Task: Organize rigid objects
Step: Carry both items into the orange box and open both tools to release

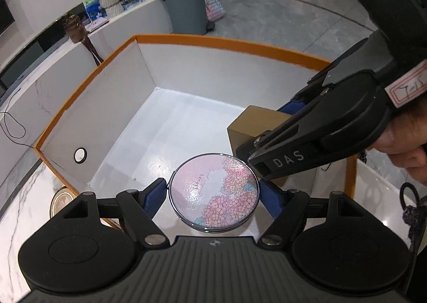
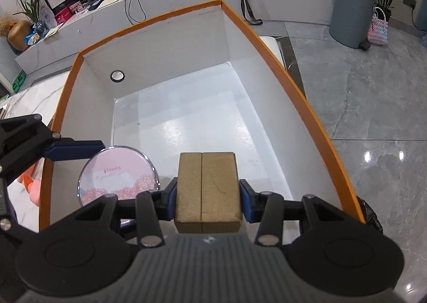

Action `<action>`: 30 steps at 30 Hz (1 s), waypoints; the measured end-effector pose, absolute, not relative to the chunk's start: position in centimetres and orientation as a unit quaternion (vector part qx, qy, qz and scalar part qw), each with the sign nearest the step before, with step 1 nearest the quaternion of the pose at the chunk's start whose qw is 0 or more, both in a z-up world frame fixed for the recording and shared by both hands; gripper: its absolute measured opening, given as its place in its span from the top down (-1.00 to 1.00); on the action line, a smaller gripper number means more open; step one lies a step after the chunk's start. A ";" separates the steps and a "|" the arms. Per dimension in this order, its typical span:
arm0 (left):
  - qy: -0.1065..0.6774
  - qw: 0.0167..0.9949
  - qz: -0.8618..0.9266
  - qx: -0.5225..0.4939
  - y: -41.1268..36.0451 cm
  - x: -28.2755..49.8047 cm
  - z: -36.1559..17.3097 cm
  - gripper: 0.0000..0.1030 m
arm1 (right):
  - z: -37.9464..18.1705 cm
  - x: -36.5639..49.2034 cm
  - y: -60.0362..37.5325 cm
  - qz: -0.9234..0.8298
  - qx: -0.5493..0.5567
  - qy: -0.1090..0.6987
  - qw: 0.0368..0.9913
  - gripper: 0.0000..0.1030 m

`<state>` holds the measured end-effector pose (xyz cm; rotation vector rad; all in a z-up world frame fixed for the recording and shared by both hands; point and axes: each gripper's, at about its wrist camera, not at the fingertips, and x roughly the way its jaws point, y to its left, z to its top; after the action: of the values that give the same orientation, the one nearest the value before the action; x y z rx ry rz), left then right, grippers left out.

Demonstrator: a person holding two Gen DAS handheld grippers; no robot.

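Left gripper point(image 1: 214, 195) pinches round floral compact point(image 1: 214, 192) by its rim, lower centre of frame. Right gripper point(image 2: 208, 196) clamps brown box point(image 2: 206, 188) by its sides. Both hang over the near end of orange-rimmed bin point(image 2: 293, 84), likely for side-by-side drops.

In the right wrist view, the gripper body is hiding the near edge of the round mirror point(image 2: 117, 176) left of the fingers, and the near face of the brown block point(image 2: 208, 188) between them. The mirror's lettering is reading too small. In the left wrist view, the right gripper point(image 1: 269, 140) is covering much of the block.
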<state>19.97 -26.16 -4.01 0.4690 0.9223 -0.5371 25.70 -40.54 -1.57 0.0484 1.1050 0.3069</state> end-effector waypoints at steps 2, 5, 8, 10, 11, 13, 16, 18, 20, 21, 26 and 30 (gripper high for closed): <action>0.443 0.826 -0.254 0.238 -26.6 20.3 -4.2 -0.69 | -1.8 26.1 -40.5 0.146 0.019 0.529 0.836 0.12; 0.457 0.808 -0.261 0.266 -27.3 21.0 -4.1 -0.69 | -2.3 26.4 -40.1 0.152 0.016 0.544 0.825 0.12; 0.476 0.783 -0.272 0.295 -28.1 21.7 -4.4 -0.69 | -2.4 26.7 -40.1 0.163 0.024 0.553 0.817 0.12; 0.484 0.766 -0.277 0.319 -28.5 22.0 -4.9 -0.69 | -2.8 26.9 -40.2 0.164 0.024 0.563 0.810 0.12; 0.487 0.758 -0.280 0.330 -28.7 22.1 -5.2 -0.69 | -2.9 27.0 -40.2 0.166 0.025 0.564 0.809 0.12; 0.494 0.741 -0.289 0.351 -29.1 22.1 -5.8 -0.69 | -3.0 27.1 -40.3 0.167 0.026 0.569 0.805 0.12; 0.501 0.726 -0.296 0.367 -29.5 22.0 -6.3 -0.69 | -3.2 27.4 -40.3 0.172 0.031 0.573 0.801 0.11; 0.504 0.720 -0.299 0.371 -29.8 22.0 -6.7 -0.70 | -3.2 27.4 -40.2 0.175 0.028 0.575 0.799 0.10; 0.508 0.720 -0.298 0.368 -29.8 22.2 -6.9 -0.70 | -3.1 27.4 -40.1 0.177 0.026 0.574 0.799 0.06; 0.510 0.718 -0.298 0.368 -29.7 22.3 -7.0 -0.74 | -3.1 27.5 -40.1 0.176 0.027 0.574 0.799 -0.07; 0.515 0.711 -0.295 0.377 -29.4 22.2 -7.5 -0.77 | -2.5 27.4 -40.0 0.155 -0.003 0.561 0.813 -0.18; 0.513 0.709 -0.295 0.385 -29.3 22.1 -7.6 -0.78 | -2.1 27.3 -40.0 0.140 -0.031 0.553 0.821 0.06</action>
<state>22.07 -29.28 -7.64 0.8554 1.1379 -0.6539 27.31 -40.04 -2.12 -0.0669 1.1781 0.2973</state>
